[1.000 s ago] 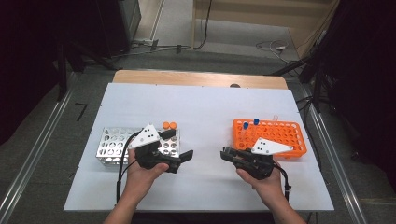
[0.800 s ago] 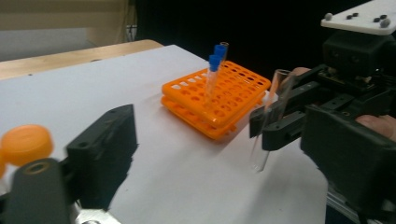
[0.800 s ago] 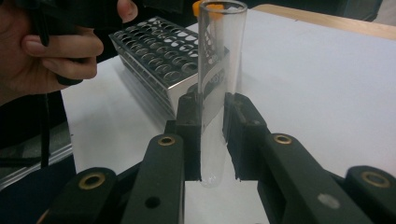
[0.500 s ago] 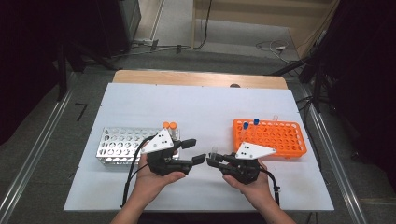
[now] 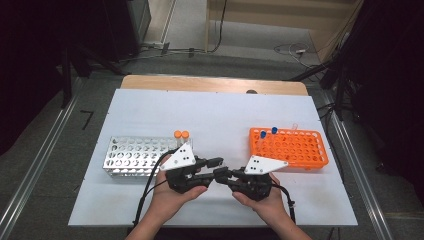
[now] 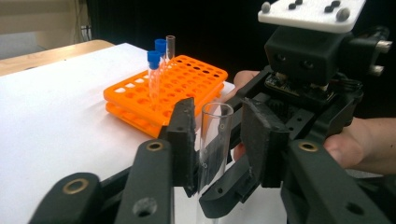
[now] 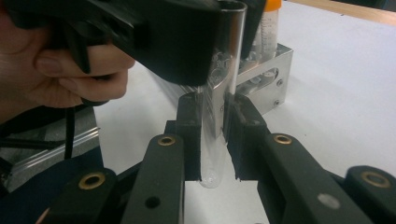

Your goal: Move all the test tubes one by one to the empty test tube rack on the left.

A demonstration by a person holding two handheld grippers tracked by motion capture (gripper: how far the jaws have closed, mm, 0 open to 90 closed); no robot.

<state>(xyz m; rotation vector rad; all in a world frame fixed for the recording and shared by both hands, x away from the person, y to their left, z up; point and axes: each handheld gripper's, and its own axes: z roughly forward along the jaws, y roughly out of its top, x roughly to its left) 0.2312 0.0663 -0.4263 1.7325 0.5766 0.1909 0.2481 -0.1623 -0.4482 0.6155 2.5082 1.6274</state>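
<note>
Handover of a clear glass tube (image 7: 215, 135) is the step in hand, judging from how both tools meet on it near the middle of the table's front edge. The right gripper (image 7: 214, 140) has its two black jaws pressed together on the tube's lower part, with the rounded bottom showing just below the pads. The left gripper (image 6: 219, 140) has its jaws on either side of the tube's open upper end: one pad lies against the glass, while the other stands just off it, so its jaws look apart, not yet clamped. In the high view the two tools, left (image 5: 212, 169) and right (image 5: 226, 176), point at each other tip to tip, a hand behind each.

Farther out, the metal rack (image 5: 135, 156) sits toward the table's left front, carrying two orange-capped tubes (image 5: 181, 136) at its far right corner. The orange rack (image 5: 292, 147) sits toward the right edge, holding two blue-capped tubes (image 5: 267, 133) at its far left and another open clear tube (image 5: 294, 127) along its far side.

The next move, as I judge it, calls for the left jaws to close firmly on the glass before the right ones let go. Loosening early could let the tube drop onto the white tabletop (image 5: 215, 115), and squeezing hard or pulling while both grip might strain the glass.
</note>
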